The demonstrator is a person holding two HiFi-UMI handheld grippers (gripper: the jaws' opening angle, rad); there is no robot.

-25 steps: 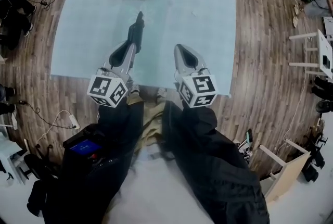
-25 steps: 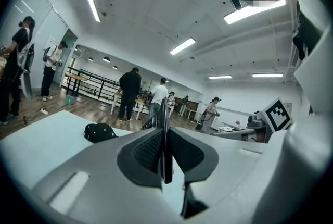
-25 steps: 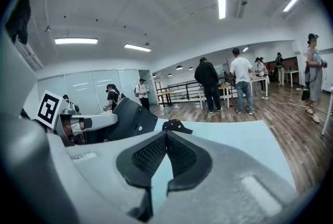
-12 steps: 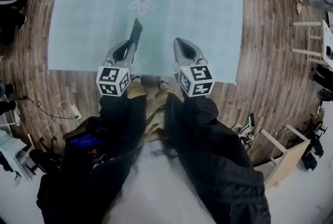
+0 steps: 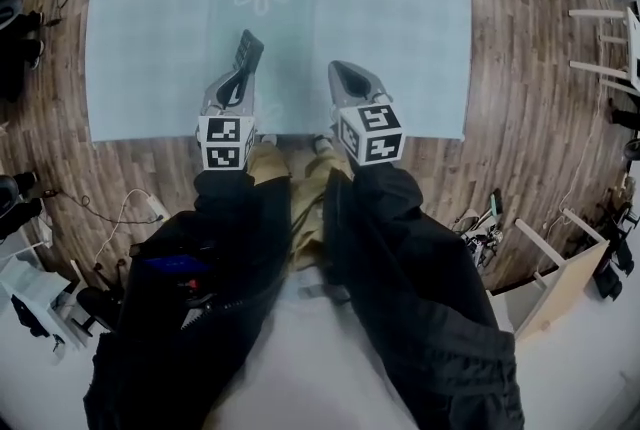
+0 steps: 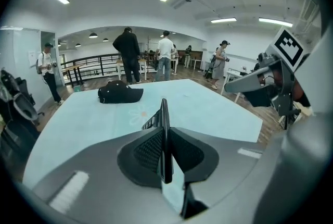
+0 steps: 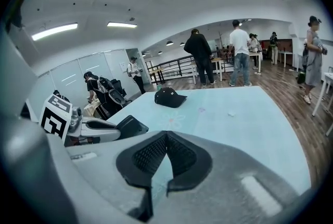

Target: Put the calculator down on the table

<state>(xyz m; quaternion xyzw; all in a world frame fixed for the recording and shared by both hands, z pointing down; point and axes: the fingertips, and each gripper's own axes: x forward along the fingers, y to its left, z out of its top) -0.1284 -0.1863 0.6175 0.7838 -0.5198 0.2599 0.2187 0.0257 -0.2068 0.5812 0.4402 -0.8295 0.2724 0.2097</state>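
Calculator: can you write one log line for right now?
left hand-held gripper: shut on calculator, held on edge | right hand-held gripper: shut, empty | calculator: over table, not yet down

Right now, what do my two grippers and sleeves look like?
The left gripper and right gripper are grey tapered shells with black ribbed pads, each carrying a white cube with black square markers at the back. The sleeves are black.

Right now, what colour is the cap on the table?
The cap is black. It shows best in the right gripper view.
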